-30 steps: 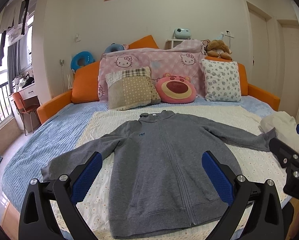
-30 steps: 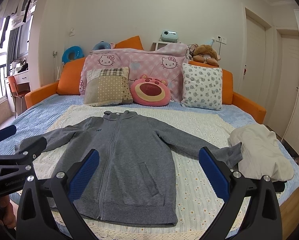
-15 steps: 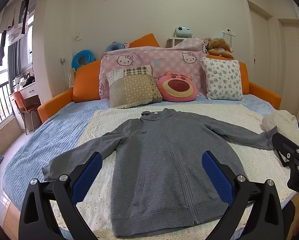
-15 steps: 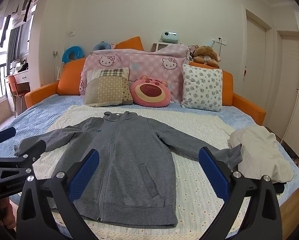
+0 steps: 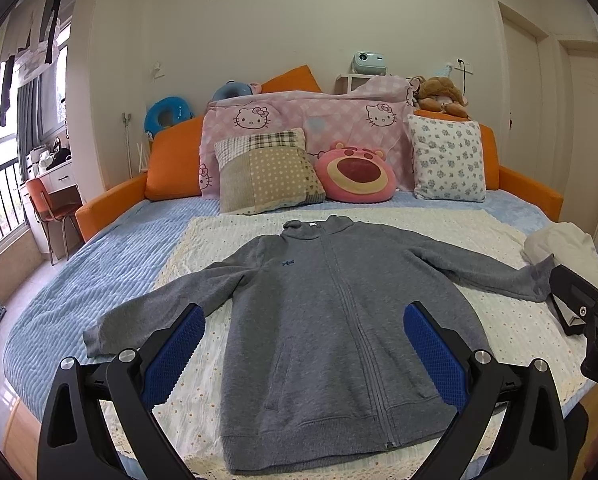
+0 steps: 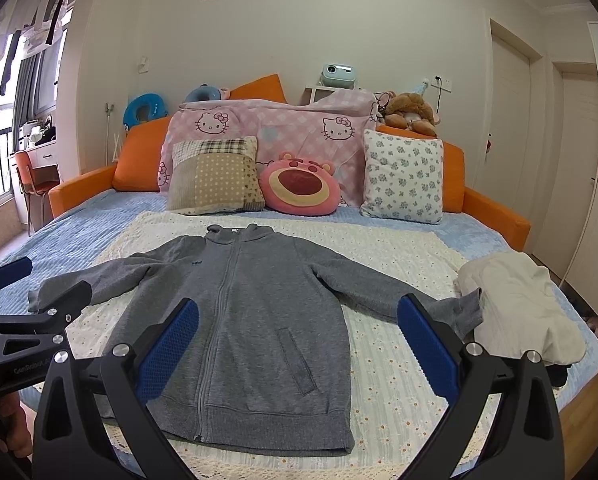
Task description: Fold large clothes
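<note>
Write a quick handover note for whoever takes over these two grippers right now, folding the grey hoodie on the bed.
Left gripper: open, empty, above the hem.
Right gripper: open, empty, above the bed's near edge.
Grey hoodie: flat on the cream blanket, zipped, front up, both sleeves spread out.
White garment: bunched by the hoodie's sleeve cuff, at the bed's edge.
Done: hoodie laid out.
Left: every fold; nothing is gripped yet.

Grey zip-up hoodie (image 5: 339,320), front up, flat on bed, zipped, sleeves spread, hem nearest
</note>
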